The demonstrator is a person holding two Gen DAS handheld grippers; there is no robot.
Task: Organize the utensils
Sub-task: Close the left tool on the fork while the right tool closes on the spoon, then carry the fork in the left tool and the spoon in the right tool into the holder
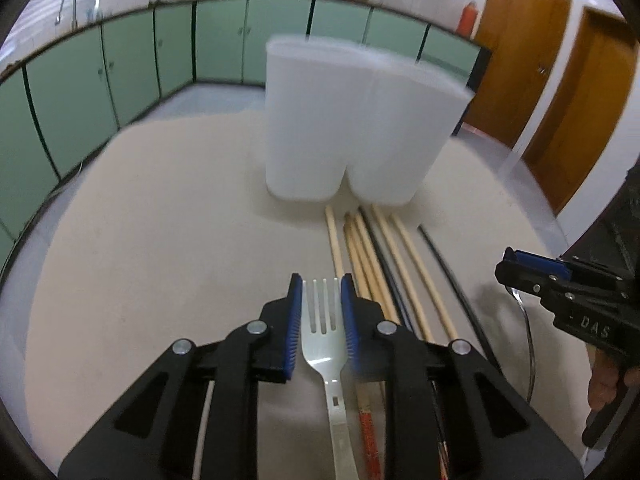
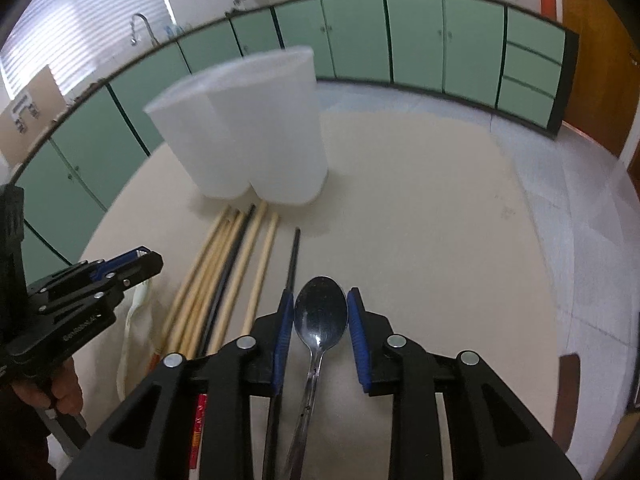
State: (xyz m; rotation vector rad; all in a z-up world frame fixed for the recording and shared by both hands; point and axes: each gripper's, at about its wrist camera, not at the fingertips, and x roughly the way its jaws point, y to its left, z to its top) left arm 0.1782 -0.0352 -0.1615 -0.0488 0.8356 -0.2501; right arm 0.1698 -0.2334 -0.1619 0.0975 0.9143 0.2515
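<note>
Cutlery is only just leaving the table, so by my reckoning the job is near its start. The left gripper [image 1: 321, 280] is pinching a pale fork [image 1: 322, 328] by the sides of its head, tines pointing forward between the blue pads. The right gripper [image 2: 320, 296] has its pads pressed against the bowl of a dark metal spoon [image 2: 320, 314], handle trailing back under the claw. Nothing shows in the holder [image 1: 352, 120] yet — though its walls are frosted and I cannot see over the rim, so I would not swear to it. It stands upright straight ahead of both claws, a white two-lobed container.

Still to go, as I judge it: both pieces into the holder, then the chopsticks [image 1: 376, 252]. They lie in a loose row between the claws and the holder's foot, mostly bare wood with a couple of black ones [image 2: 294, 256] among them, tips nearly touching the holder's base.

The table [image 1: 160, 220] is round and beige, matte, with little else on it. Beyond it runs a long bank of green cabinet doors [image 2: 360, 36] with dark frames under a counter, a tap [image 2: 140, 26] to the left by a bright window — and, off to the right, brown wooden doors [image 1: 520, 48] with a red extinguisher [image 1: 469, 20] beside them.
</note>
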